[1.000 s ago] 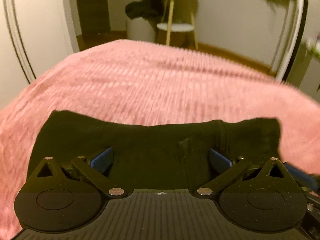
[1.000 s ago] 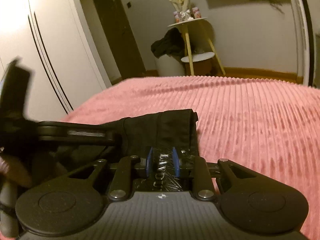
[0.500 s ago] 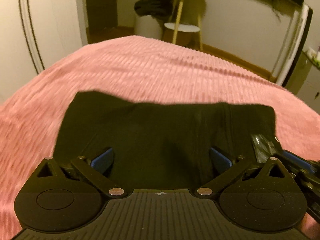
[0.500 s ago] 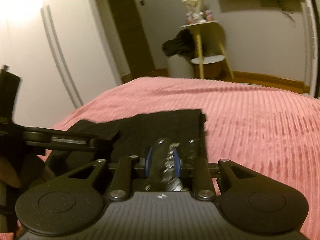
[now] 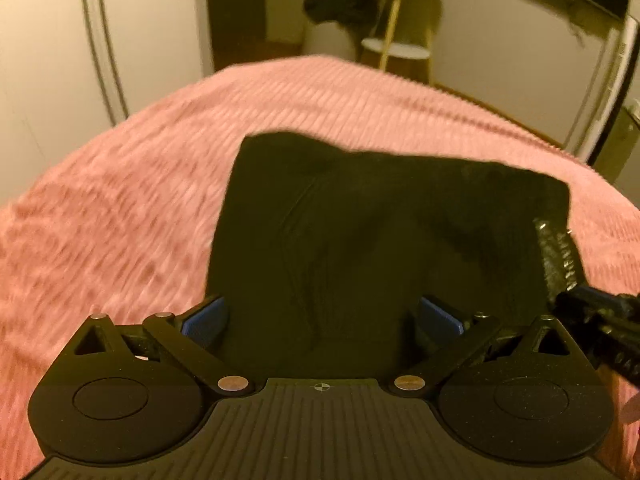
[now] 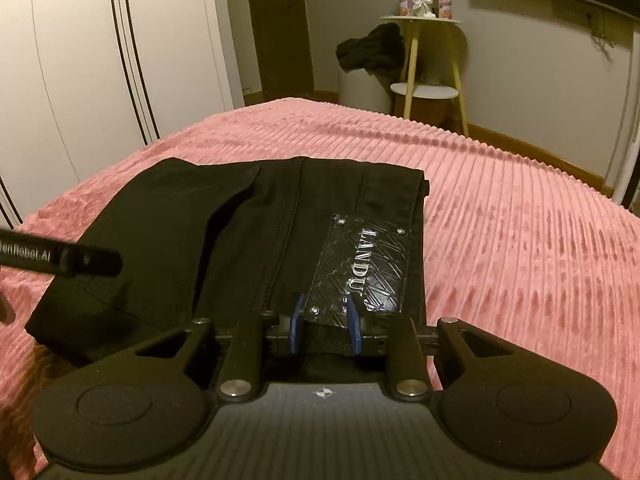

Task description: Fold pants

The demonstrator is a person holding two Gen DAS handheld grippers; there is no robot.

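Pants (image 6: pixel 224 232) lie folded into a flat black block on the pink ribbed bed (image 6: pixel 520 240). In the right wrist view the waistband end sits at the right, its band edge running away from the camera, and the bundle stretches leftward across the bed. The cloth is plain black with stitched seams and an embossed glossy patch (image 6: pixel 362 268) reading LANDU. The right gripper (image 6: pixel 323 320) has its jaws closed narrowly on the near edge at that patch. The left gripper (image 5: pixel 322 316) stands with its jaws wide apart over the cloth, gripping nothing.
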